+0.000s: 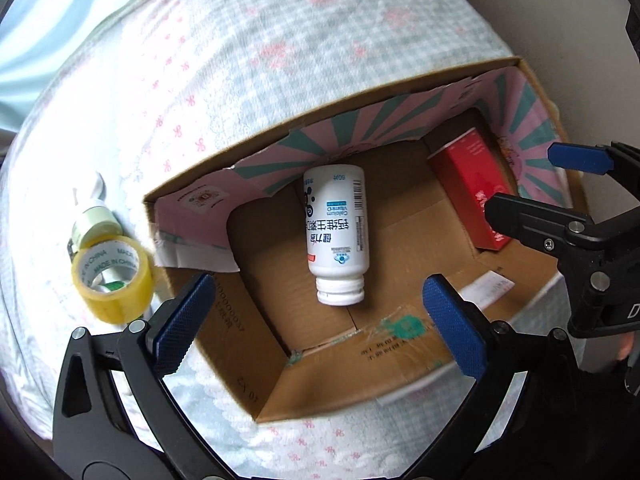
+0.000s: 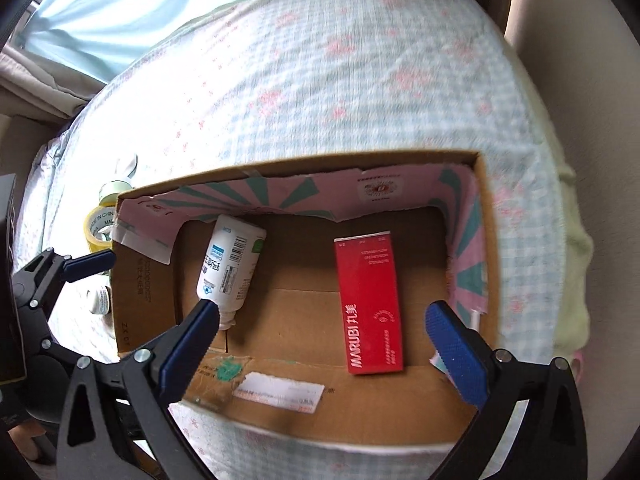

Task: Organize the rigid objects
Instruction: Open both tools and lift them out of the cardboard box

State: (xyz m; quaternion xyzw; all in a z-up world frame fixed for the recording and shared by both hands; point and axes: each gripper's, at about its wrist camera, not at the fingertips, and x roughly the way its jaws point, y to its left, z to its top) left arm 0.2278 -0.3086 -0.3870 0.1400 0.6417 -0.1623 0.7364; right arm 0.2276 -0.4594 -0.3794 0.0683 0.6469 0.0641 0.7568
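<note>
A white bottle [image 1: 336, 234] lies on its side on the floor of an open cardboard box [image 1: 236, 356], cap towards the near wall, and a red carton [image 2: 370, 304] lies flat further right in the same box, the two well apart. Both the left tongs [image 1: 320, 322] and the right tongs [image 2: 322, 344] hang above the box with their blue pads spread wide and nothing between them. The box sits on a checked bedspread [image 1: 280, 40], with a roll of yellow tape [image 1: 112, 284] and a small green-capped jar [image 1: 96, 220] just outside its left wall.
</note>
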